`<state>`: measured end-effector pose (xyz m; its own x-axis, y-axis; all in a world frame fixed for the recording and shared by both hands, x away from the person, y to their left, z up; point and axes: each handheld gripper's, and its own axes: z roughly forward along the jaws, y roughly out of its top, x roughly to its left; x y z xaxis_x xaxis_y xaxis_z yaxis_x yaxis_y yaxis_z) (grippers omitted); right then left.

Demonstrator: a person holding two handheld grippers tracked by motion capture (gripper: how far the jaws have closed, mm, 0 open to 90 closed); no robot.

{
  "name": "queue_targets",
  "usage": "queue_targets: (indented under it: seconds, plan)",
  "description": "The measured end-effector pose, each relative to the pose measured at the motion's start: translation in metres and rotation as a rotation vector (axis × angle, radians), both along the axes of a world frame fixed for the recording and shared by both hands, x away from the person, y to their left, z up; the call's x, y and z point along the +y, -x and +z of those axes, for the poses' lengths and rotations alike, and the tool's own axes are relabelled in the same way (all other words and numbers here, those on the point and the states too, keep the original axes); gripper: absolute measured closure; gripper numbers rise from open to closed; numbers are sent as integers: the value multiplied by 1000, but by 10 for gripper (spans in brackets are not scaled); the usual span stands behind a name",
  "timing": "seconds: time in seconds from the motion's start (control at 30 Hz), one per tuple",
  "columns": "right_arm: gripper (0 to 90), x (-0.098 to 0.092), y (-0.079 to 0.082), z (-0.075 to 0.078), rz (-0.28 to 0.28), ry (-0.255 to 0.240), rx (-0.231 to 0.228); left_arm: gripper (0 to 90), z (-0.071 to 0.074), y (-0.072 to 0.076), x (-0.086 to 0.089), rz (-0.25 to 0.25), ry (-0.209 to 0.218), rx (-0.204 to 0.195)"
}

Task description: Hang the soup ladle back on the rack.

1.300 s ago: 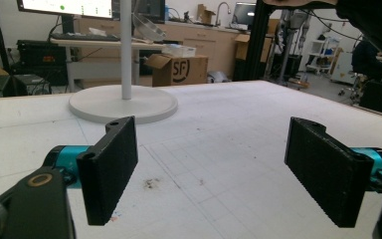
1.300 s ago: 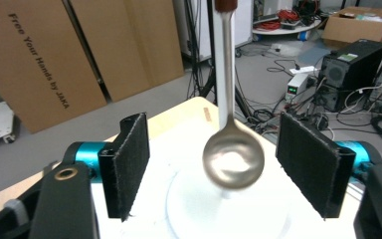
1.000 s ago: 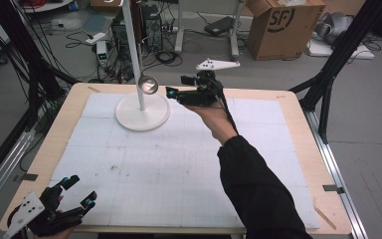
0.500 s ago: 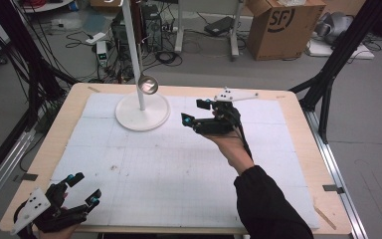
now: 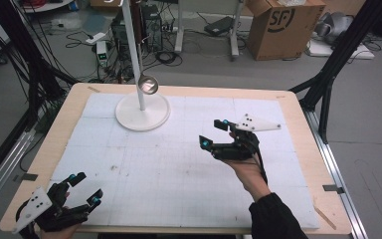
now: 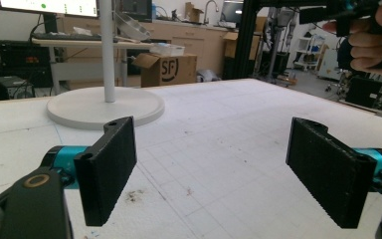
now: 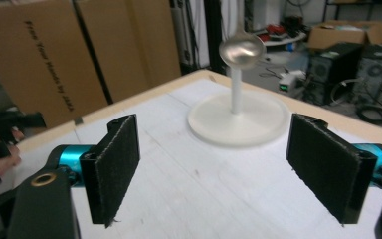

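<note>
Cables, a brown cardboard box [image 5: 282, 26] and black equipment frames crowd the grey floor behind a wooden worktop [image 5: 298, 107] covered by a white gridded foam sheet [image 5: 169, 169]. Beyond both grippers, toward the far left part of the sheet, stands a white lamp-like stand with a round flat base [image 5: 143, 112] and a thin upright pole, and a shiny metal bowl-shaped piece [image 5: 148, 84] hangs at the pole just above the base. The right gripper [image 5: 214, 133], held in a hand [image 5: 248, 172] reaching from a dark sleeve, hovers above the sheet's middle right, well apart from the stand, which lies ahead of it and between its jaws in the right gripper view. Its jaws stand wide apart with nothing between them. The left gripper [image 5: 85, 188] sits at the near left corner of the worktop, low over the sheet, jaws likewise spread wide and empty; the stand's base is far ahead of it, toward its left jaw in the left gripper view.
</note>
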<state>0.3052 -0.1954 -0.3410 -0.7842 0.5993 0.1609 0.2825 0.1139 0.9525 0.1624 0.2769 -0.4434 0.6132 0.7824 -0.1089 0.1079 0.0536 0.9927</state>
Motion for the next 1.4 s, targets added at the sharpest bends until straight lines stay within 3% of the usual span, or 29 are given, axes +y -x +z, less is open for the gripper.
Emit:
queue_targets:
  seconds: [0.13, 0.33, 0.47, 0.63, 0.83, 0.97, 1.4]
  plan:
    - [187, -16, 16, -11, -41, 54, -17, 196, 0, -2, -4, -23, 3, -7]
    - [187, -37, 41, -26, -99, 16, -72, 195, -1, -16, -10, -47, 26, -13]
    - [187, -45, 55, -39, -158, 25, -115, 191, -3, -30, -17, -77, 26, -7]
    - [188, -56, 65, -54, -195, 6, -99, 189, -6, -46, -28, -107, 8, -4]
    - [188, -64, 72, -69, -209, -27, -53, 186, -5, -50, -32, -107, 10, -23]
    - [188, -63, 76, -75, -198, -15, -27, 183, -5, -52, -33, -110, 0, -25]
    - [188, -57, 84, -85, -179, 19, 0, 179, -5, -49, -30, -90, -27, -25]
